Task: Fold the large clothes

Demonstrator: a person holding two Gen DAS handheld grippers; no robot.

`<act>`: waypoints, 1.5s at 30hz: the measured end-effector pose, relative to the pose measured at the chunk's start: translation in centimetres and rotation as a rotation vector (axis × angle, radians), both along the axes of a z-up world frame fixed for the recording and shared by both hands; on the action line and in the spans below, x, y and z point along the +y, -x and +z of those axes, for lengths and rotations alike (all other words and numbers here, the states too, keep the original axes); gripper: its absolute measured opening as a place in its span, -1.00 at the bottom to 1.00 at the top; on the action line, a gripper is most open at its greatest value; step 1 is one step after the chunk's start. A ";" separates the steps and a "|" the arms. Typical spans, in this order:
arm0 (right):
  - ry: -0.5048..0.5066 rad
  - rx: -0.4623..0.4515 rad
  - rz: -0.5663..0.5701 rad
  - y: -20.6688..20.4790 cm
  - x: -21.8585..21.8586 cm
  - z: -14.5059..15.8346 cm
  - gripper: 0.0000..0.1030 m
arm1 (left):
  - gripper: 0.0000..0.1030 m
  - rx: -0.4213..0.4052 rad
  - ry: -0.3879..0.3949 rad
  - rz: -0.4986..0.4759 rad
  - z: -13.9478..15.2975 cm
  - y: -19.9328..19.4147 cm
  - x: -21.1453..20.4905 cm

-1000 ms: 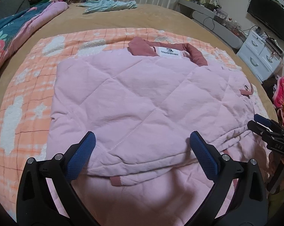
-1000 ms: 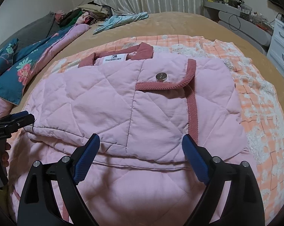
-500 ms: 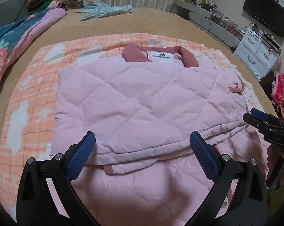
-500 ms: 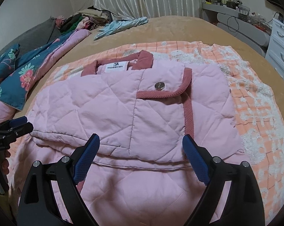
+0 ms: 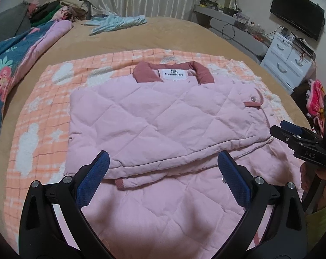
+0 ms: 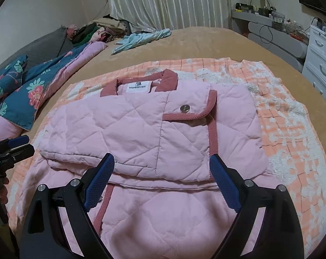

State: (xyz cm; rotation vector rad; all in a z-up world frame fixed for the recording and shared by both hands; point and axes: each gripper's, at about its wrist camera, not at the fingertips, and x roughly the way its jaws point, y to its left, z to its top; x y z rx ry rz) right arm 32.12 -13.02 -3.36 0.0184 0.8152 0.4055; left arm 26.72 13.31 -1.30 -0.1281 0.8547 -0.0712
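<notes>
A pink quilted jacket (image 5: 163,116) with a dark pink collar lies partly folded on an orange checked blanket (image 5: 33,112) on the bed; it also shows in the right wrist view (image 6: 141,129), with a snap-buttoned pocket flap (image 6: 185,112) on top. My left gripper (image 5: 163,179) is open and empty, above the jacket's near hem. My right gripper (image 6: 163,183) is open and empty, above the near fold. The right gripper also shows at the right edge of the left wrist view (image 5: 292,133); the left one shows at the left edge of the right wrist view (image 6: 14,146).
A floral quilt (image 5: 9,69) lies along the left of the bed. A light blue garment (image 5: 117,22) and a clothes pile (image 5: 59,10) are at the far end. White drawers (image 5: 290,58) and a TV (image 5: 296,21) stand to the right.
Both grippers have pulled back and risen from the jacket, so it looks smaller and farther. Both stay open and the jacket has not moved.
</notes>
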 end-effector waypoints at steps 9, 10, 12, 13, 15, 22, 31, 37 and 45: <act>-0.051 -0.048 -0.041 1.8 -1.9 2.4 0.92 | 0.82 -0.045 0.003 0.012 1.7 2.1 -0.5; -0.054 -0.053 -0.045 2.0 -2.1 2.6 0.92 | 0.82 -0.048 0.002 0.015 1.9 2.5 -0.6; -0.061 -0.059 -0.052 2.3 -2.4 2.9 0.92 | 0.82 -0.056 0.006 0.018 2.2 3.1 -0.7; -0.068 -0.062 -0.055 2.5 -2.5 3.1 0.92 | 0.82 -0.060 0.007 0.023 2.3 3.4 -0.7; -0.078 -0.067 -0.056 2.8 -2.8 3.5 0.92 | 0.82 -0.067 0.018 0.041 2.7 4.0 -0.6; -0.093 -0.099 -0.056 4.1 -3.1 4.9 0.92 | 0.82 -0.089 0.091 0.079 3.4 6.0 -0.6; -0.112 -0.178 -0.041 6.5 -3.3 7.9 0.92 | 0.82 -0.130 0.092 0.115 5.4 8.7 -0.4; -0.129 -0.217 -0.035 9.0 -4.0 9.3 0.92 | 0.82 -0.157 0.087 0.125 7.1 10.4 -0.3; -0.124 -0.252 -0.011 12.0 -4.3 11.2 0.92 | 0.82 -0.188 0.063 0.133 9.3 12.8 -0.1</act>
